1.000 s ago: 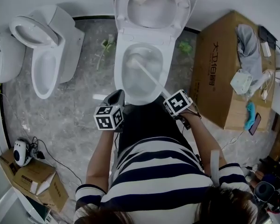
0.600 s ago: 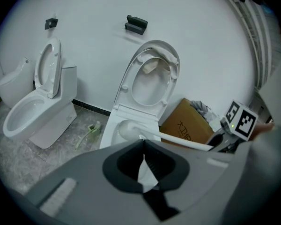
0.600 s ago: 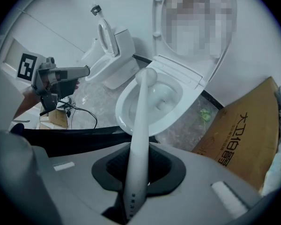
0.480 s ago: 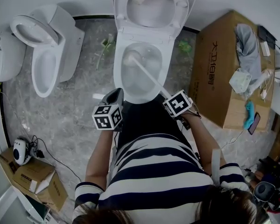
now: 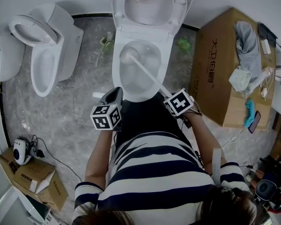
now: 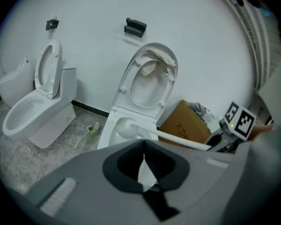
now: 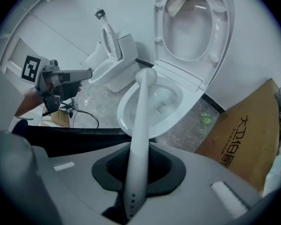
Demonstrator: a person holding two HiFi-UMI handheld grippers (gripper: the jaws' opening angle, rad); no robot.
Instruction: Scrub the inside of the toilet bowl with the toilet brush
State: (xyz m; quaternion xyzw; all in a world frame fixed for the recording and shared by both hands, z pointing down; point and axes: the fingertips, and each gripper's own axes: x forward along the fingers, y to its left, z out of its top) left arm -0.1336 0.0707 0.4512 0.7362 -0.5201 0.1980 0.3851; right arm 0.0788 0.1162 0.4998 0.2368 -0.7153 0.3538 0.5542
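Over the last second the head of the toilet brush (image 5: 128,56) has slid from nearer the middle of the toilet bowl (image 5: 119,81) out and up toward its far-left wall, and the left gripper (image 5: 115,95) has drifted slightly to the person's left. The right gripper (image 5: 168,95) is clenched on the near end of the white handle, which runs diagonally across the bowl; in the right gripper view the handle (image 7: 136,146) sits squarely between the jaws. The left gripper, seen in its own view (image 6: 144,168), has its jaws together with nothing held, and it hangs just short of the front rim. The lid (image 5: 152,6) stands raised behind.

The scrubbing looks well under way. To do it well, the head should probably be pressed against the porcelain and swept round under the rim, keeping the grip firm so the handle does not twist. The idle gripper is best kept clear of the handle's swing.
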